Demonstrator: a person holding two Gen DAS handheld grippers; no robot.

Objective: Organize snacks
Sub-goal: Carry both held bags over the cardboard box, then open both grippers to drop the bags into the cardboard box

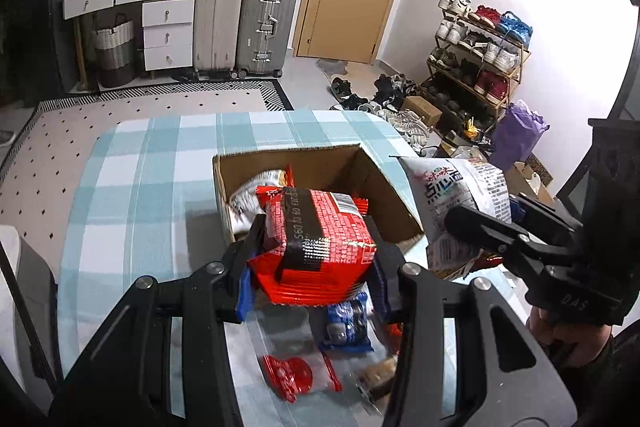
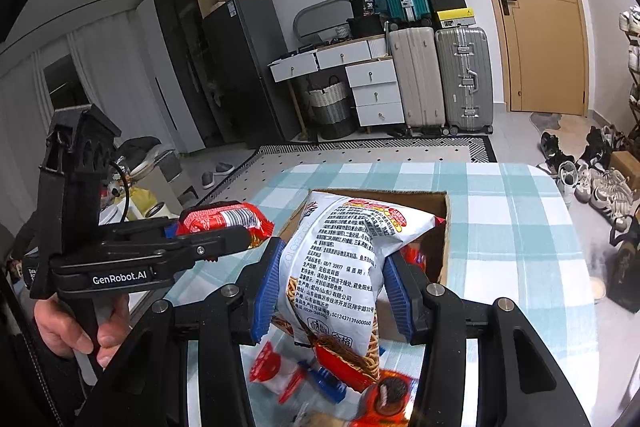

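Two crinkly packets lifted over a cardboard box (image 1: 320, 163)

Left tongs (image 1: 316, 263) clamp a glossy red packet (image 1: 320, 243); right tongs (image 2: 332, 291) pinch a puffy white packet (image 2: 340, 267) above the checked-cloth surface (image 1: 140, 187).

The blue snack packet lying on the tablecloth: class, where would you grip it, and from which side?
Grip the blue snack packet across its narrow middle, coming straight down from above. It lies flat on the tablecloth among other wrappers, so its edges are crowded and only its top face is free.
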